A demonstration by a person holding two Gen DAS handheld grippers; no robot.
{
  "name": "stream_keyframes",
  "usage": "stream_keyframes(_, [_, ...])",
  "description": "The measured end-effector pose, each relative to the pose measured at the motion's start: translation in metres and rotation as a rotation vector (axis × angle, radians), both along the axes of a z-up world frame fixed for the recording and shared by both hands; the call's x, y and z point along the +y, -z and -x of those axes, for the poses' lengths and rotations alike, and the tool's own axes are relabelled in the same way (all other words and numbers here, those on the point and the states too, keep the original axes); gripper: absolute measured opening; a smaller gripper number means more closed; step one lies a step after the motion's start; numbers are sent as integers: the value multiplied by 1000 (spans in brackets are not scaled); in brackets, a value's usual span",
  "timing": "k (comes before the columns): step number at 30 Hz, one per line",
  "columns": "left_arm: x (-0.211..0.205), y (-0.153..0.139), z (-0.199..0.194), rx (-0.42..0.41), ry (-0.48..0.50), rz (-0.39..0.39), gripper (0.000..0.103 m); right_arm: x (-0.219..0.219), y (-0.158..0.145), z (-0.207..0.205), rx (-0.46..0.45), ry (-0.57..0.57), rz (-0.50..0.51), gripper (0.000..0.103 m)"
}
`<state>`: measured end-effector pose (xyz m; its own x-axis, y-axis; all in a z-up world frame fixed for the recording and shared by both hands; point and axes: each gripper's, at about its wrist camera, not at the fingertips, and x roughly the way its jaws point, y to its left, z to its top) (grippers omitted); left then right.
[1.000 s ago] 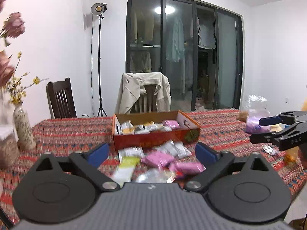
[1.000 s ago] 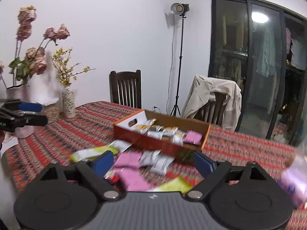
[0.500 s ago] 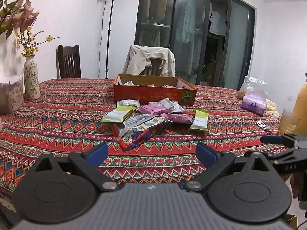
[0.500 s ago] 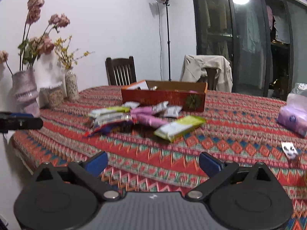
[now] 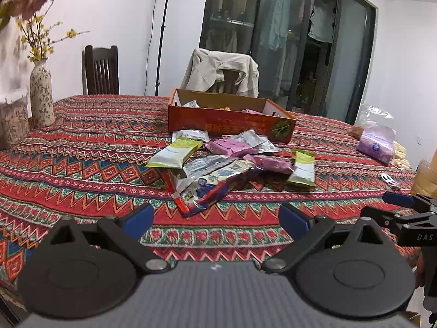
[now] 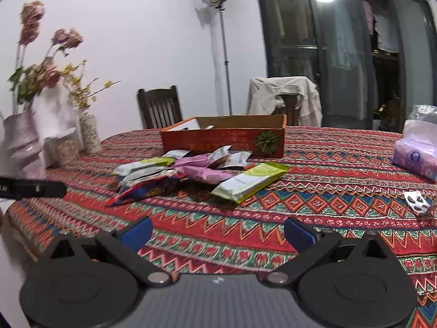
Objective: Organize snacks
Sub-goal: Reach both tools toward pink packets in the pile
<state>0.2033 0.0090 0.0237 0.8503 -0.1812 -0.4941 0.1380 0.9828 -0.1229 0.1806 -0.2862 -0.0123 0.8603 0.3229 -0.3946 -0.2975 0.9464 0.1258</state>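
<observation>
An orange cardboard box (image 5: 230,124) holding several snack packets stands mid-table, also in the right wrist view (image 6: 224,138). In front of it lies a loose pile of packets: green-white ones (image 5: 176,153) (image 6: 250,181), pink ones (image 5: 230,147) (image 6: 206,175), a silver-red-blue one (image 5: 213,183). My left gripper (image 5: 215,218) is open and empty, near the table's front edge, short of the pile. My right gripper (image 6: 218,231) is open and empty, also back from the pile. The right gripper also shows in the left wrist view (image 5: 398,207).
A patterned red tablecloth (image 5: 82,164) covers the table. Vases with flowers (image 6: 88,134) and a jar (image 5: 12,120) stand at the left. A purple tissue pack (image 6: 416,158) and plastic bags (image 5: 378,142) lie at the right. Chairs (image 5: 101,71) stand behind the table.
Both grippers have pulled back and dropped lower, from over the pile to near the table's front edge. Both stayed open and empty.
</observation>
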Motion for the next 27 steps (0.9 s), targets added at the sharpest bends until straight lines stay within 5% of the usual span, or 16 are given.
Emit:
stream_keyframes(12, [-5, -1, -96, -12, 73, -22, 98, 16, -3, -92, 31, -61, 51, 100])
stream_keyframes(21, [-1, -4, -183, 43, 110, 38, 79, 43, -17, -172, 26, -177, 125, 90])
stream_keyframes(25, [-8, 6, -202, 81, 135, 52, 78, 62, 1, -216, 156, -336, 133, 60])
stream_keyframes(27, [-13, 10, -210, 96, 157, 57, 79, 65, 9, -233, 206, -373, 116, 60])
